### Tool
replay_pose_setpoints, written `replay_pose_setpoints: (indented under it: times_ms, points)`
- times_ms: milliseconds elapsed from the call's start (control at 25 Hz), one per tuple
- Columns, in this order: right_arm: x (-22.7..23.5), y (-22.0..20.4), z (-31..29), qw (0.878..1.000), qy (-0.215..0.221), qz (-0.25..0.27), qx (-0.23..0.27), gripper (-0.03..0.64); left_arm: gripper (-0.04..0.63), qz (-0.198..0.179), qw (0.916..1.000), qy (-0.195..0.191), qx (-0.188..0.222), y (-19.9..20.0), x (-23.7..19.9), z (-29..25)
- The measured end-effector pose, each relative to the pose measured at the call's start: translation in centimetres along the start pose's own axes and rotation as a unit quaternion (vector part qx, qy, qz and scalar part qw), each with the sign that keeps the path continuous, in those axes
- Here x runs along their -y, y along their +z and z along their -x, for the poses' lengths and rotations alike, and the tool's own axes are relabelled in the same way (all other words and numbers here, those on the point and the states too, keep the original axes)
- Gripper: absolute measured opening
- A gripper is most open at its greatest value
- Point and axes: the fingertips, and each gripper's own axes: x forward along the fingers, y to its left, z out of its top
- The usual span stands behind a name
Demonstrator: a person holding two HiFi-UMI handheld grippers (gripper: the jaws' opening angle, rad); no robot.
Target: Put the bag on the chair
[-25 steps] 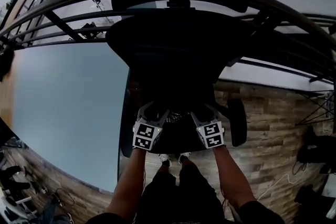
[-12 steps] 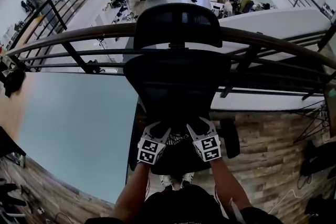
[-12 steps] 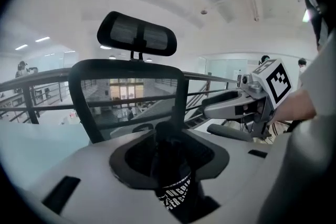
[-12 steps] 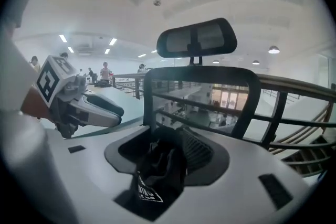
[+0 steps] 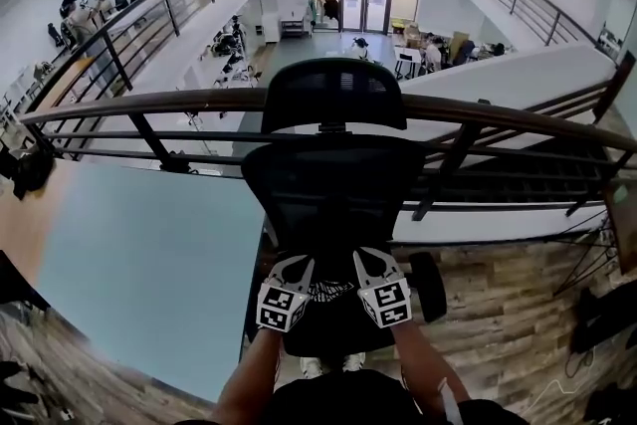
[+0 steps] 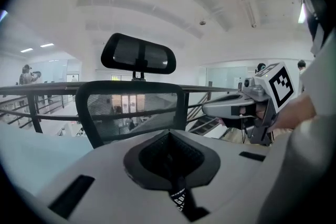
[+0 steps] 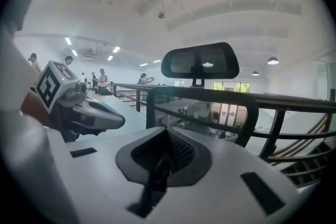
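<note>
The bag (image 5: 324, 293) shows only as a patch of black-and-white print between the two grippers, by the front edge of the seat of the chair (image 5: 333, 189). Its dark body cannot be told apart from the dark seat below, so I cannot say whether it hangs free or already touches. The left gripper (image 5: 296, 266) has just closed its jaws, and they now pinch a patterned strap (image 6: 178, 198) flat between them. The right gripper (image 5: 366, 261) has also just closed its jaws, tight on a dark strap (image 7: 156, 173). Both grippers sit side by side, near each other, aimed at the mesh backrest. The bag looks like soft fabric, so it will likely sag and swing rather than keep its shape. Nothing here settles its weight. The straps seem the right place to hold it, but they are thin and could creep through smooth jaws if it is jerked. It would do best carried level, set toward the back edge of the seat, and released only once the seat bears it, or it may slump off the front edge.
</note>
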Motion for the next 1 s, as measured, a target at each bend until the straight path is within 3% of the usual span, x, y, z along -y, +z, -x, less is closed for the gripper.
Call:
replay_pose_setpoints:
  times_ms: [280,480,1000]
  points:
    - [-1.2,3.1,0.3,0.999,0.01,0.02,0.039,0.018,0.011,-0.001,0.9996,0.0,0.028,2.1,0.2,0.6]
    - [-2.2,4.4,0.5,0.996,0.05,0.008,0.067,0.02,0.011,-0.005,0.9989,0.023,0.04,2.5,-0.3,0.6]
    - [-2.2,4.7,1.0,0.995,0.066,0.01,0.073,0.02,0.011,-0.011,0.9994,0.008,0.033,2.7,0.2,-0.1]
